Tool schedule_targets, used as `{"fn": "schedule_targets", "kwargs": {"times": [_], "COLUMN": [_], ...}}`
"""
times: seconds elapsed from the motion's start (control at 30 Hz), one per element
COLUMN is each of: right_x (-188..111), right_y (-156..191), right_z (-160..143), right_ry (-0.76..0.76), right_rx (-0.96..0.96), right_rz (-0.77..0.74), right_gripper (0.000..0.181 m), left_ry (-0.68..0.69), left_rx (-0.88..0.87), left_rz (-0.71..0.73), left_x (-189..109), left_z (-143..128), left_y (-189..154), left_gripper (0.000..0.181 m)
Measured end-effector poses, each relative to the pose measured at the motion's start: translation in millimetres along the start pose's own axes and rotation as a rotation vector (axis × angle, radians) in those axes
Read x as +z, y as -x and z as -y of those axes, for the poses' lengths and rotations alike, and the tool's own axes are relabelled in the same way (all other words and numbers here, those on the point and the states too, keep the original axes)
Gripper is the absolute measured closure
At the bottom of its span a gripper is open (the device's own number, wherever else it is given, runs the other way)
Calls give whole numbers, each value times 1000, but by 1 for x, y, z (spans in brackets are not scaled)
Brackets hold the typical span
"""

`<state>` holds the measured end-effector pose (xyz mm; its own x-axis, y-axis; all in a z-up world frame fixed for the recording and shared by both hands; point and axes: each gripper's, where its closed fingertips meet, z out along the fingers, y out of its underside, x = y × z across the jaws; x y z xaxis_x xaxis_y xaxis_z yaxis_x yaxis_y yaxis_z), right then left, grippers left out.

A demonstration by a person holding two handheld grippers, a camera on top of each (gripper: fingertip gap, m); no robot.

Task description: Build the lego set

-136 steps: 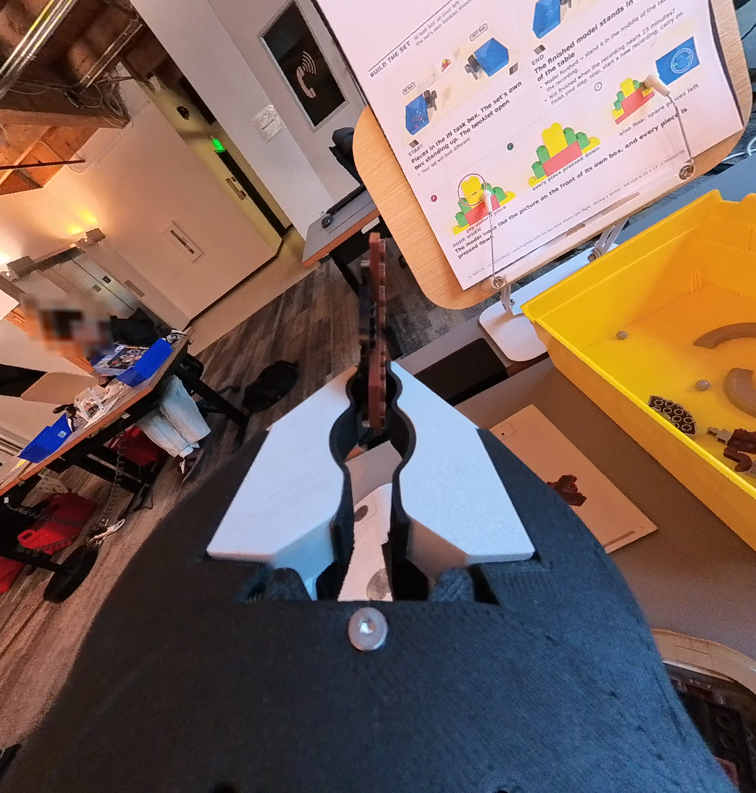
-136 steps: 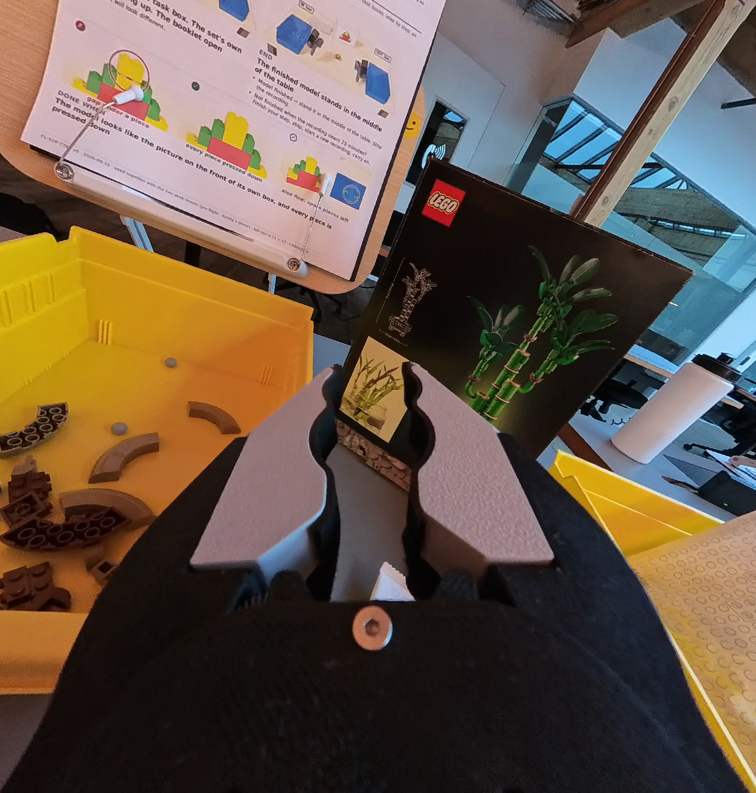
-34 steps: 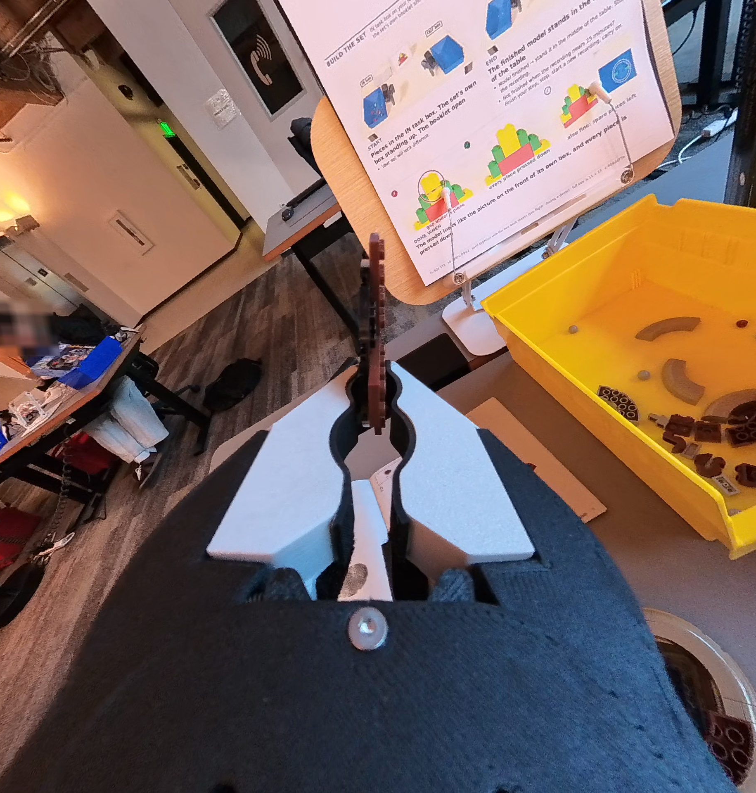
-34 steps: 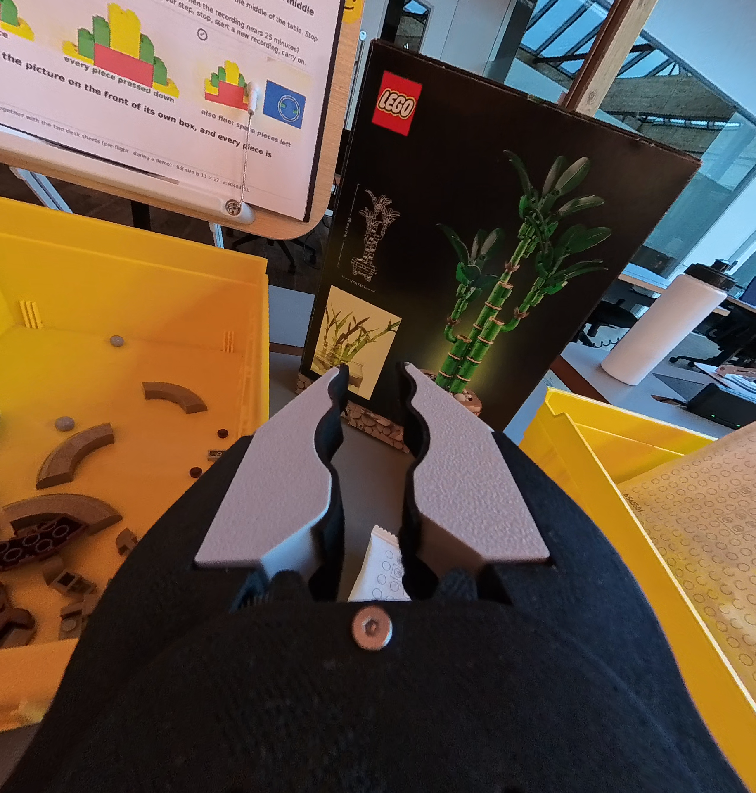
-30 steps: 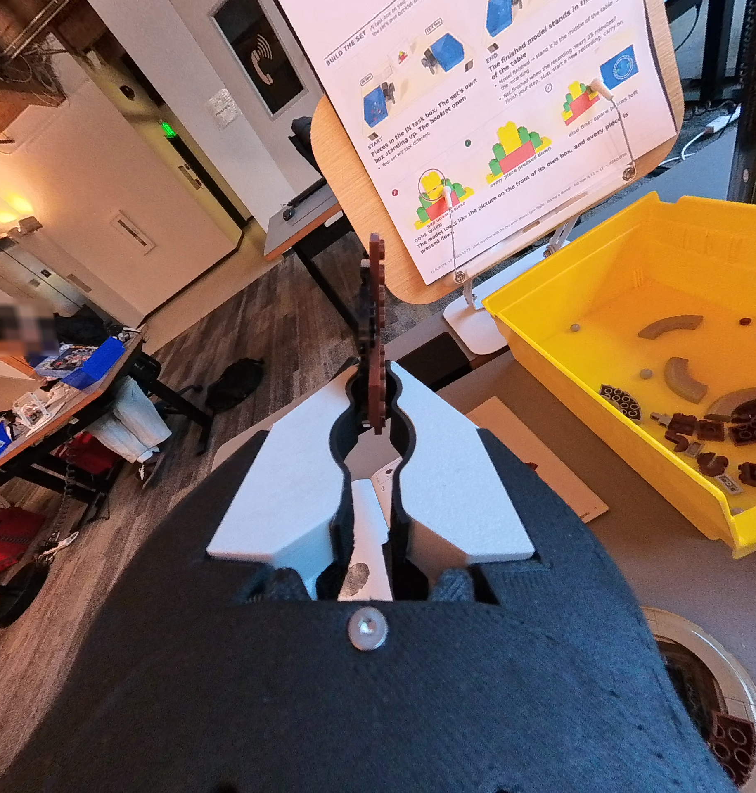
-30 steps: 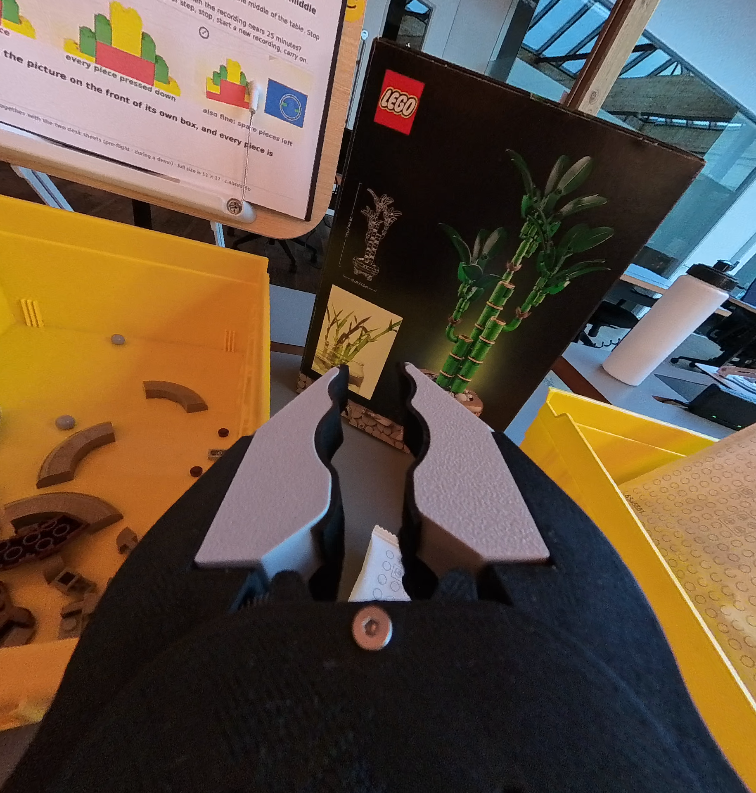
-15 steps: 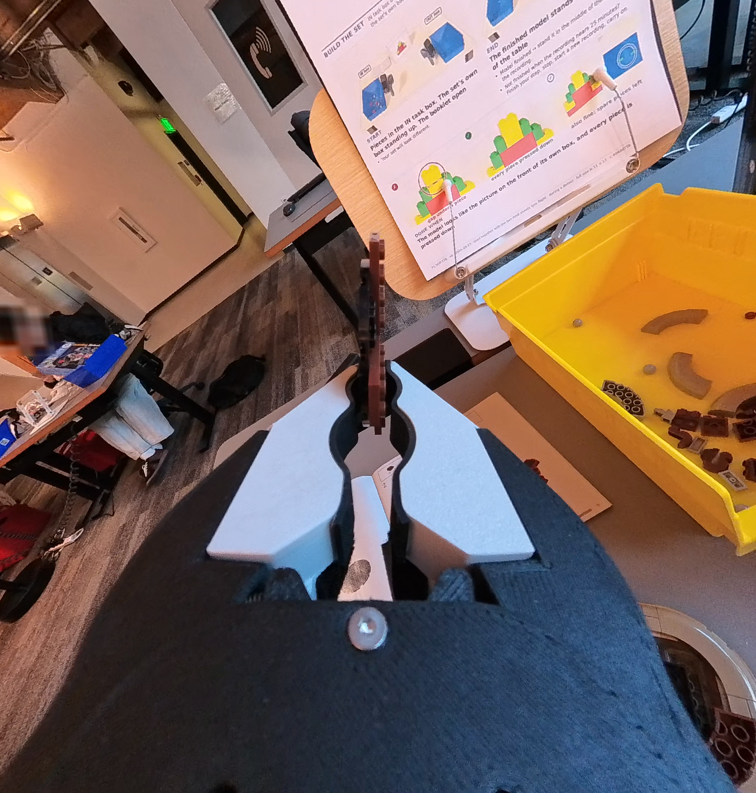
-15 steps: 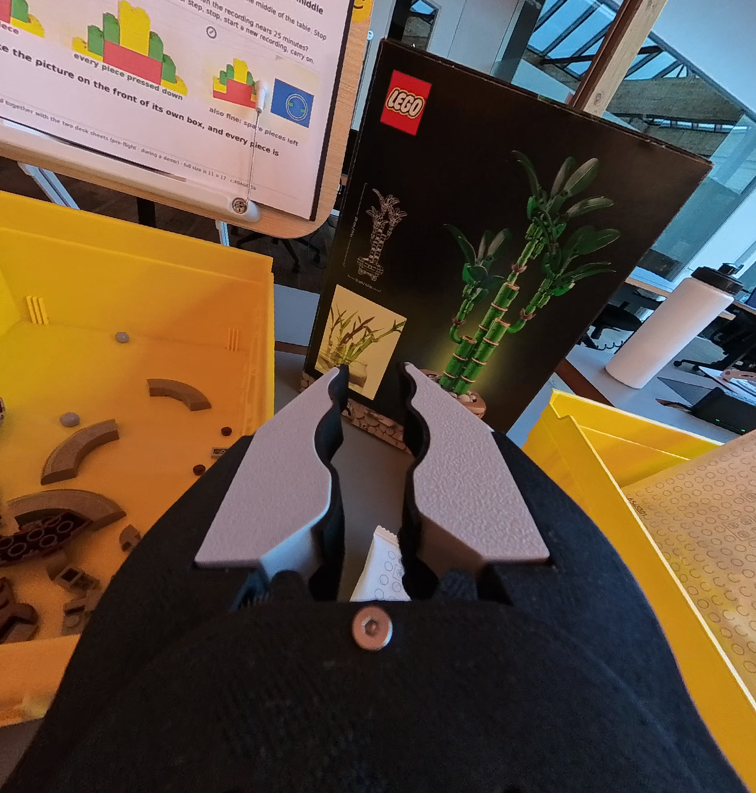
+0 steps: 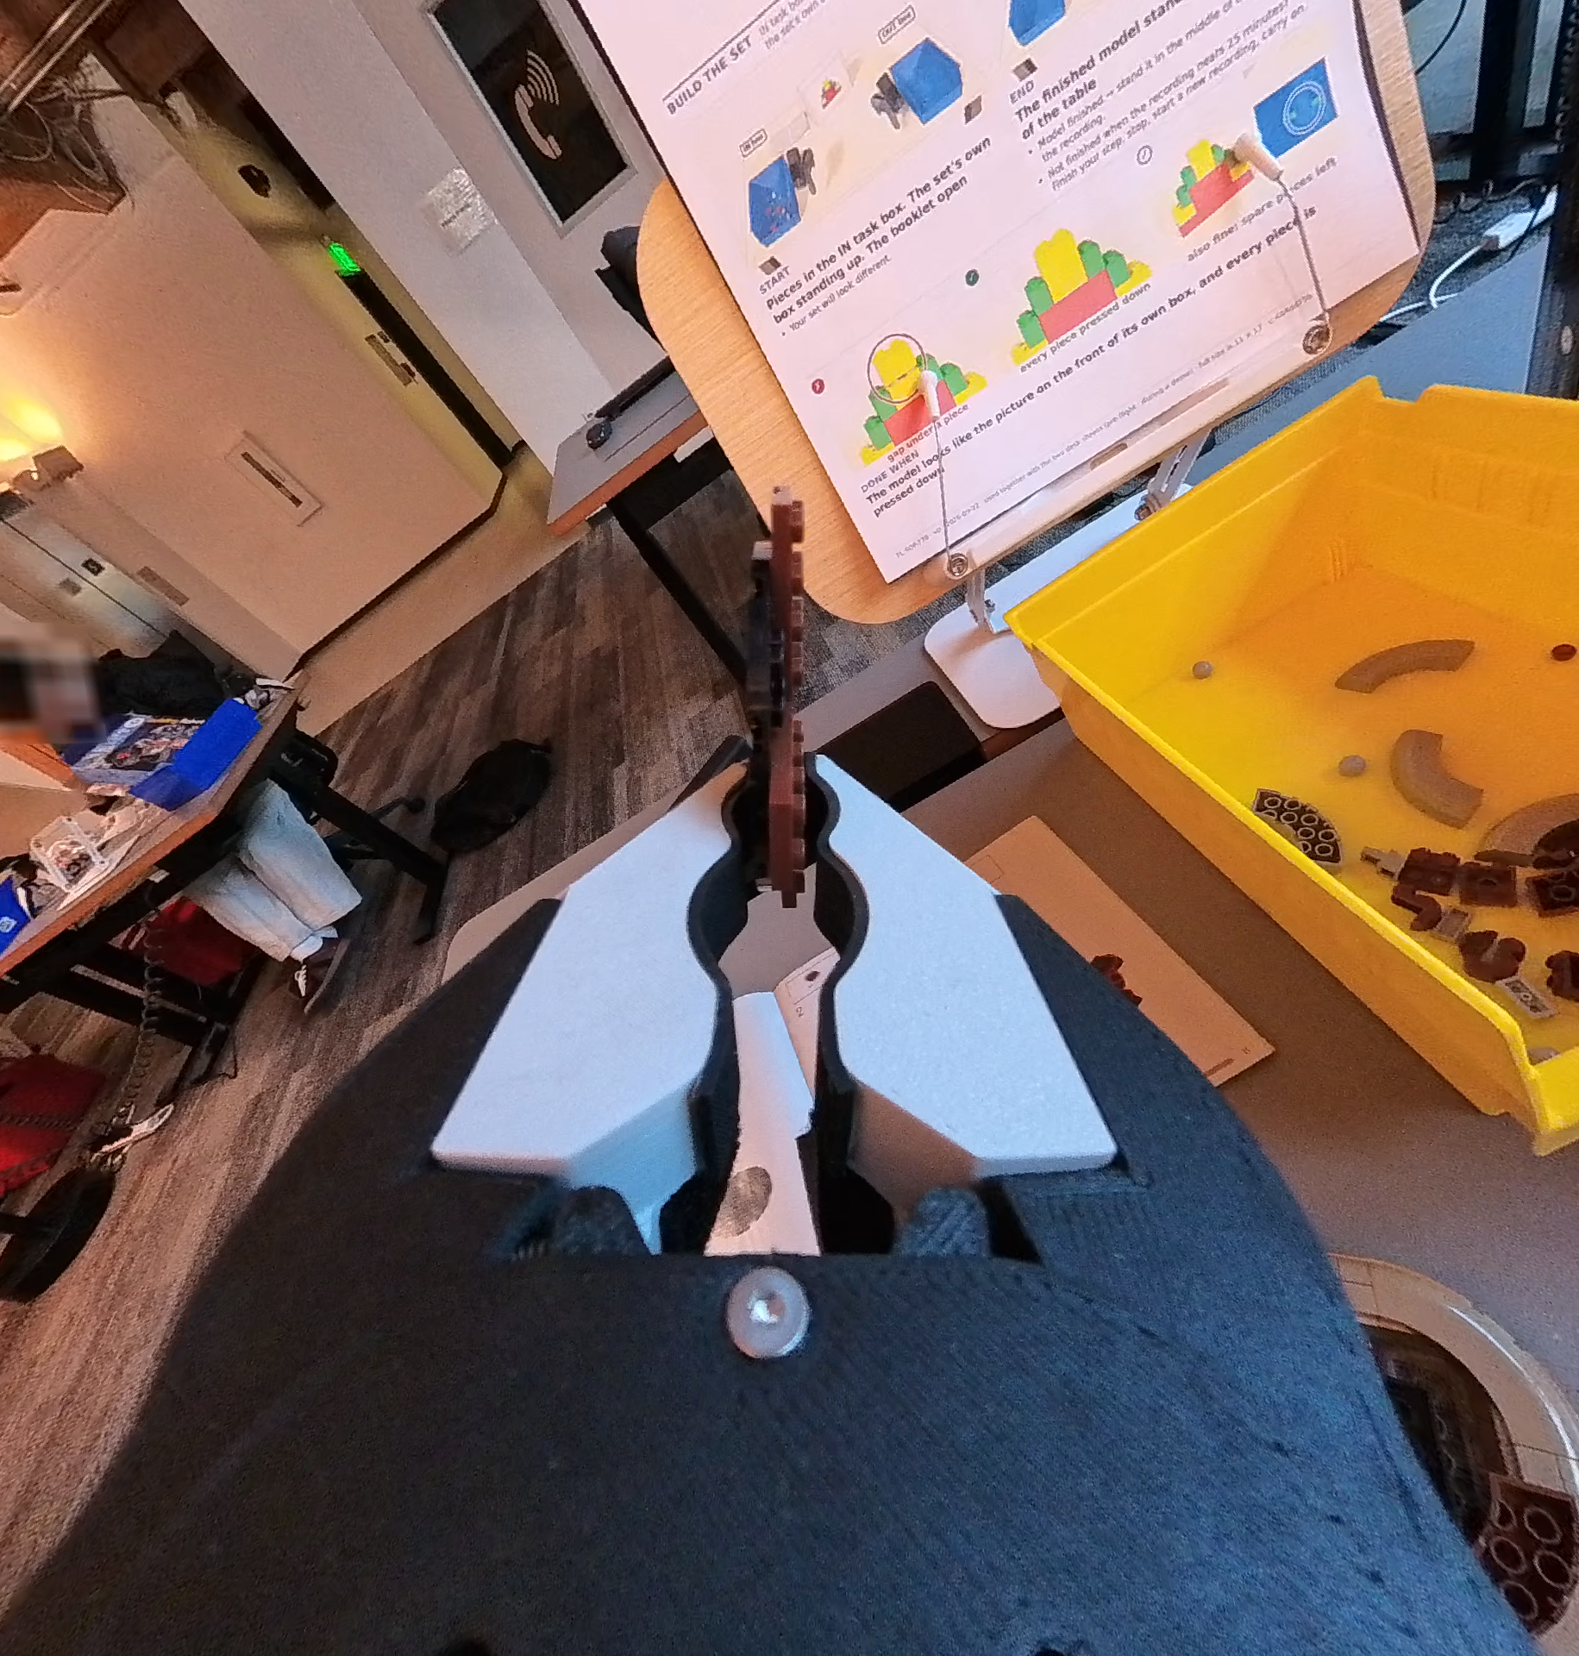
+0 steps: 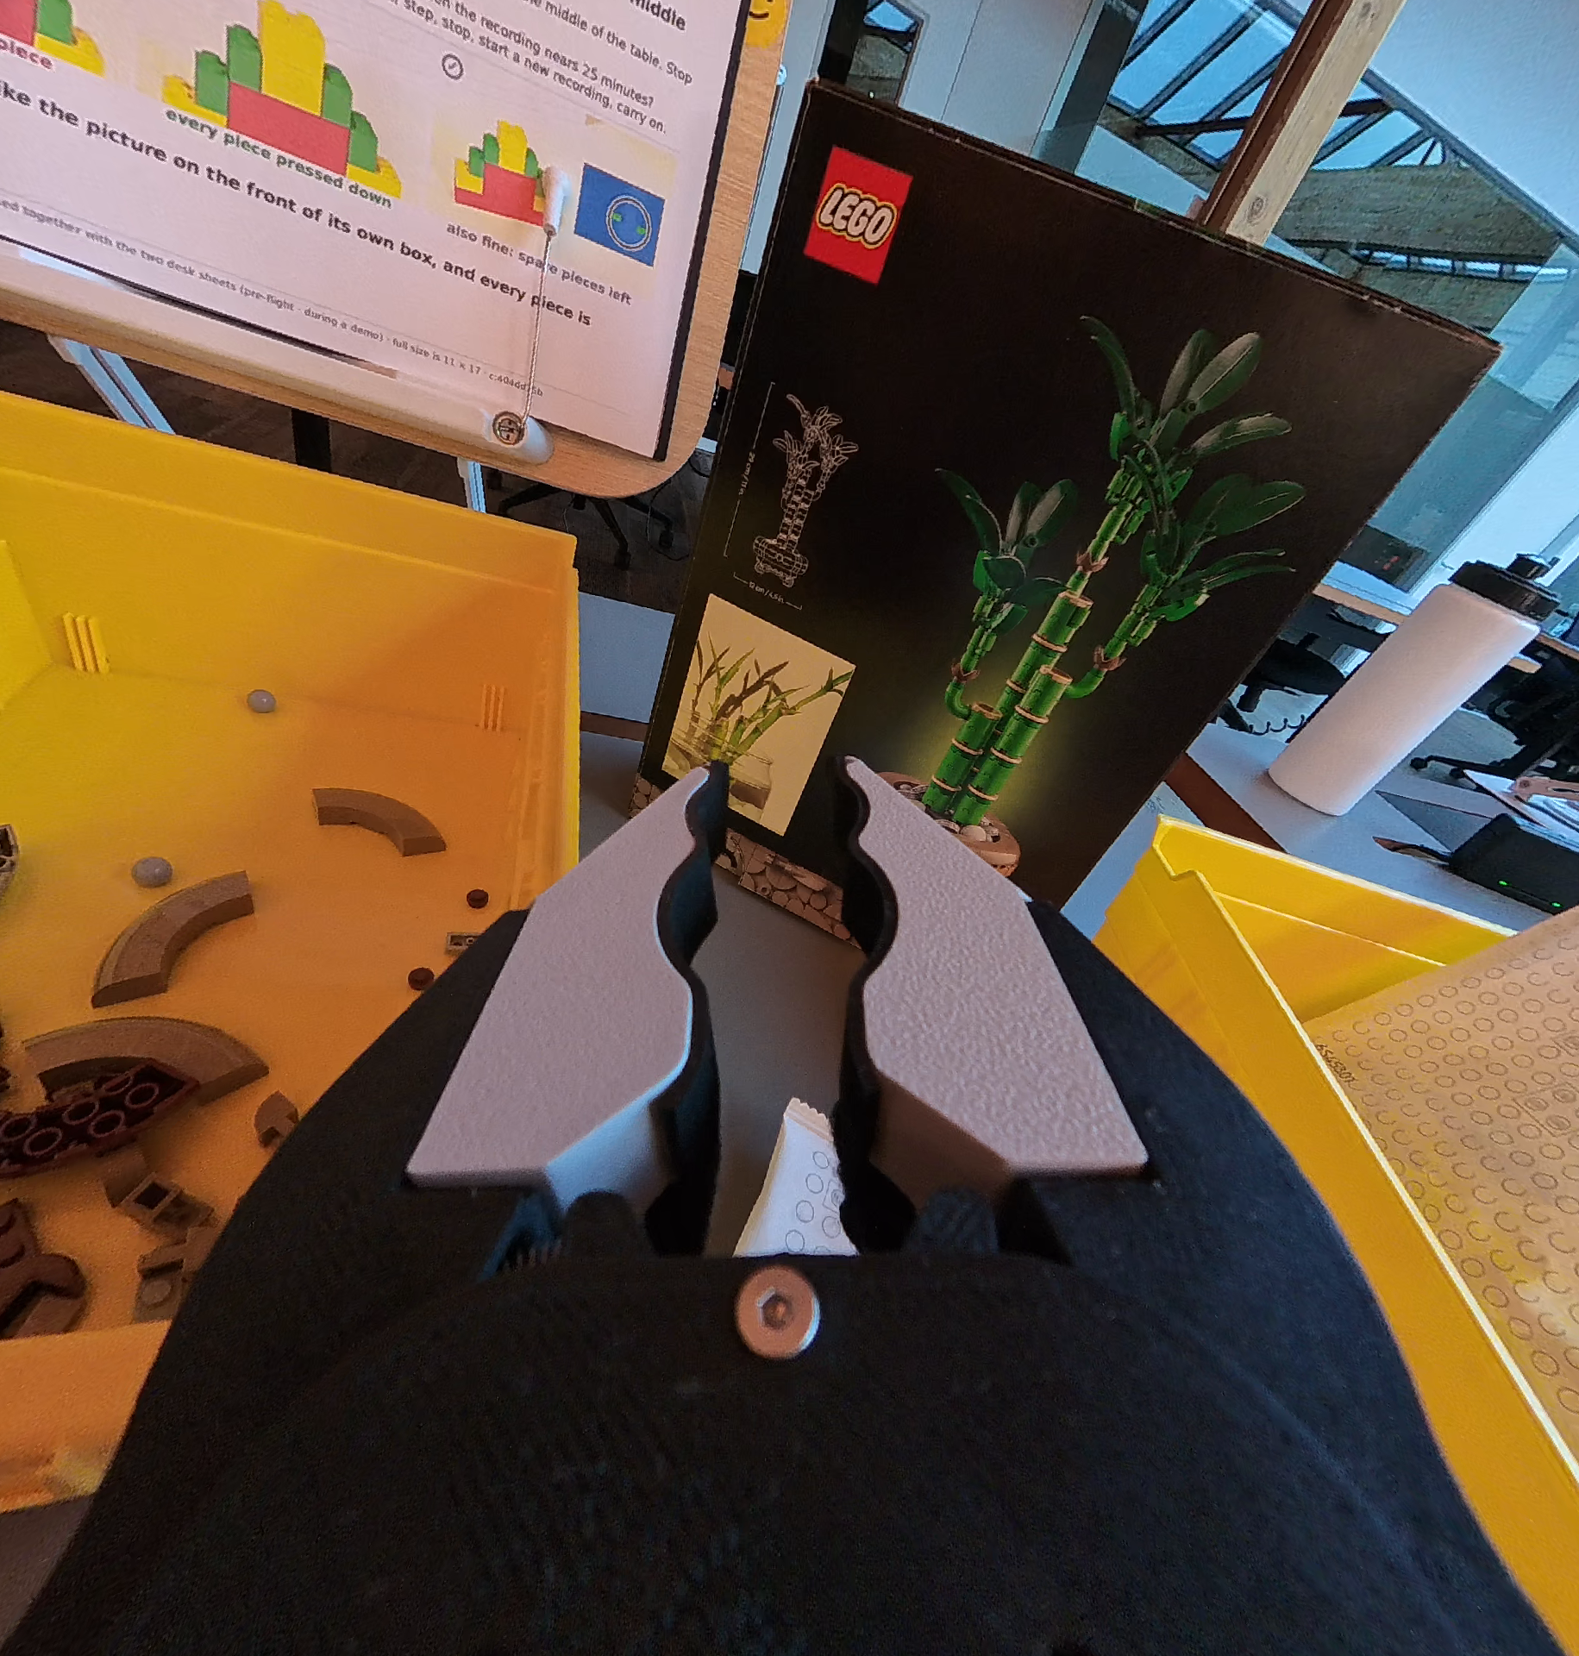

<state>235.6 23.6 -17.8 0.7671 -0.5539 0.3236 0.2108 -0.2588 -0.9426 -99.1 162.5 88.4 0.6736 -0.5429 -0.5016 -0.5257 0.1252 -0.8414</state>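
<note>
A: Held where, the part-built model?

B: Clamped edge-on in the left gripper (image 9: 781, 838): a thin reddish-brown stack of plates (image 9: 778, 681) with a black layer on one side, standing upright past the fingertips, raised above the tabletop (image 9: 1359, 1156) near its edge.

A: And the right gripper?

B: Right gripper (image 10: 781, 780) apart, nothing between the jaws. Pointed at the gap between the yellow bin (image 10: 257, 529) and the upright set box (image 10: 1045, 502) showing green bamboo stalks.

A: Loose pieces?

B: Scattered in that yellow bin (image 9: 1305, 502), to the right of the held stack. Grey curved arches (image 10: 172, 932), dark brown rounded plates (image 10: 60, 1120), small brown bricks (image 9: 1431, 883), a few tiny round studs. All lying flat on the bin floor, some touching, some apart.

A: Anything farther out?

B: Behind the bin, an instruction sheet on a wooden stand (image 9: 1027, 251). Flat on the tabletop beside the bin, an open booklet (image 9: 1117, 950). At the far right, a second yellow bin (image 10: 1215, 914) with a paper bag printed with circles (image 10: 1484, 1120) in it. At the lower right of the left view, a round dish (image 9: 1529, 1479) with dark brown pieces inside.

A: Step in hand?

B: Probably between pieces: stack gripped and waiting, free gripper looking for the next part. Early in the build, judging by how small the stack is.

A: Next move?

B: Likely swinging the right gripper left and down into the bin, closing on one piece without pinching its neighbours, then lining studs up against the stack and pressing firmly while the left grip resists.
</note>
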Motion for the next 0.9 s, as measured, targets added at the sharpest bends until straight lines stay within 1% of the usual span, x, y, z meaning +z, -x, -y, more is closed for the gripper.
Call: {"fn": "schedule_targets", "kwargs": {"times": [0.07,0.1,0.13,0.17,0.2,0.23,0.27,0.3,0.33,0.37,0.4,0.43,0.47,0.5,0.53,0.57,0.6,0.63,0.7,0.73,0.8,0.83,0.87,0.9], "right_x": [0,-1,-3,-7,-14,-27,-47,-73,-99,-122,-140,-151,-158,-161,-162,-156,-148,-146,-151,-152,-156,-161,-167,-168], "right_y": [0,0,3,9,18,27,36,46,51,56,64,75,88,103,115,125,130,133,131,132,142,146,147,148], "right_z": [1,2,7,14,25,42,63,83,101,114,122,126,126,123,118,112,106,103,104,103,96,93,93,92], "right_ry": [-4,-13,-35,-73,-133,-231,-359,-497,-632,-733,-779,-771,-718,-632,-529,-426,-344,-309,-293,-257,-164,-149,-164,-157], "right_rx": [0,1,1,-2,-3,2,7,3,14,48,103,182,274,368,462,551,635,711,833,868,842,803,770,758], "right_rz": [1,5,26,72,134,201,285,377,446,527,648,796,962,1135,1278,1359,1397,1454,1578,1615,1681,1711,1746,1748], "right_gripper": [160,160,158,154,150,150,151,157,167,173,175,174,168,158,142,128,123,123,140,145,149,154,177,177], "left_ry": [-2,-5,-9,-11,-9,4,23,47,71,78,77,95,123,141,150,165,187,212,266,281,294,305,315,322], "left_rx": [-10,-32,-83,-164,-250,-328,-396,-452,-490,-509,-514,-516,-520,-518,-505,-486,-466,-444,-397,-383,-386,-381,-370,-371], "left_rz": [-22,-69,-181,-349,-555,-770,-966,-1121,-1235,-1308,-1356,-1390,-1422,-1458,-1503,-1547,-1580,-1604,-1624,-1633,-1637,-1639,-1647,-1662], "left_x": [0,1,0,-4,-13,-27,-41,-54,-62,-66,-68,-69,-70,-73,-78,-84,-89,-92,-96,-97,-98,-98,-100,-102], "left_z": [0,0,2,5,10,15,19,22,23,24,24,21,18,16,14,12,9,5,-4,-7,-8,-10,-12,-12], "left_y": [-3,-10,-26,-49,-76,-102,-123,-138,-150,-159,-166,-173,-180,-186,-192,-198,-203,-208,-216,-219,-222,-222,-223,-223], "left_gripper": [175,175,175,174,175,175,175,175,175,175,175,175,175,175,175,175,175,175,175,174,175,174,175,175]}}
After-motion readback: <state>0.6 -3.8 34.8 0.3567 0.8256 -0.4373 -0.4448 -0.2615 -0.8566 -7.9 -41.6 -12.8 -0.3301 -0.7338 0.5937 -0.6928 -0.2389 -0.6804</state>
